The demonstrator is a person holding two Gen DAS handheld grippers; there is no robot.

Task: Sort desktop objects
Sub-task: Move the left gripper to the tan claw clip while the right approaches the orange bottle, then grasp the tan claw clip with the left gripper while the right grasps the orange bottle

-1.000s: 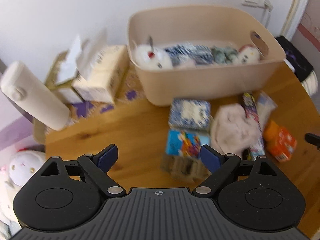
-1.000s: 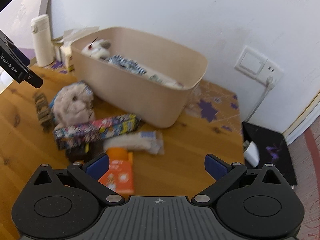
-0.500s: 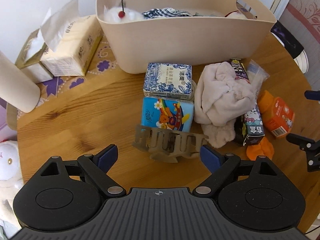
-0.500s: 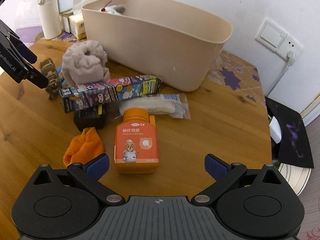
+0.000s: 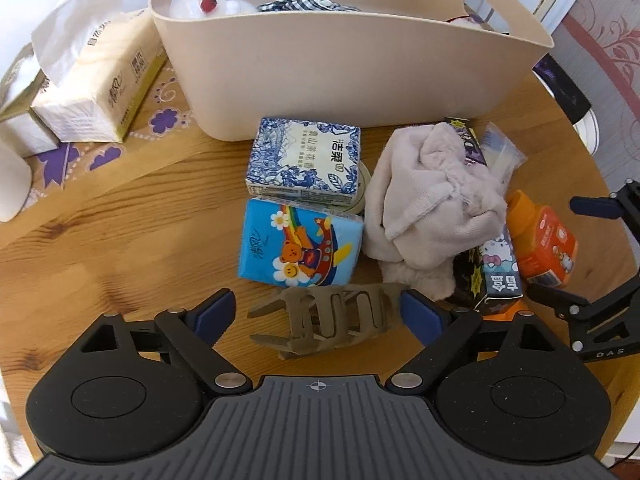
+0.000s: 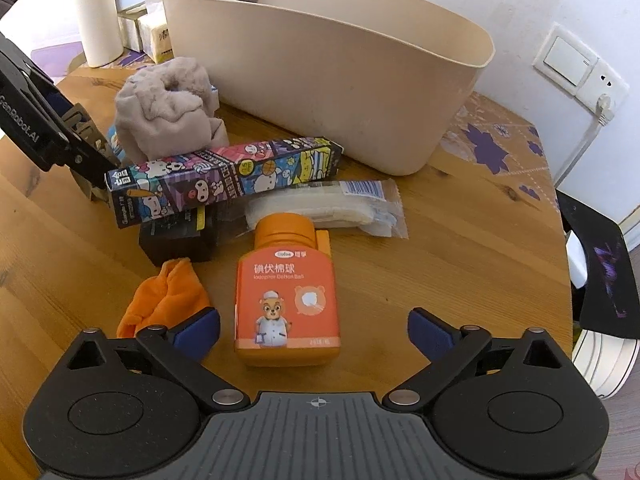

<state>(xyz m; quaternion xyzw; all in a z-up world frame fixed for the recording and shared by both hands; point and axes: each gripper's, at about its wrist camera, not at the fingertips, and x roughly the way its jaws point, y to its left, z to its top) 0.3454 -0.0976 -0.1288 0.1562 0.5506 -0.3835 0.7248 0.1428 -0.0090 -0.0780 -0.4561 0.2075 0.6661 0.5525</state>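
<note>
Orange bottle flat, khaki clip nearby

Table: grained wood, satin finish. Bin: smooth matt plastic. Towel beside bin: fuzzy cloth. Bottle: glossy plastic.

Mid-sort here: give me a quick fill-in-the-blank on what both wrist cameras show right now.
1. Between the open fingers of the left gripper lies a grey-brown hair ____.
2. The orange bottle lies on its ____, cap towards the beige bin.
3. The right gripper jaws, closing, do not yet ____ the bottle.
4. The blue-and-white tissue pack sits beside the ____ cloth.

Missing: clip; side; touch; pink
</note>
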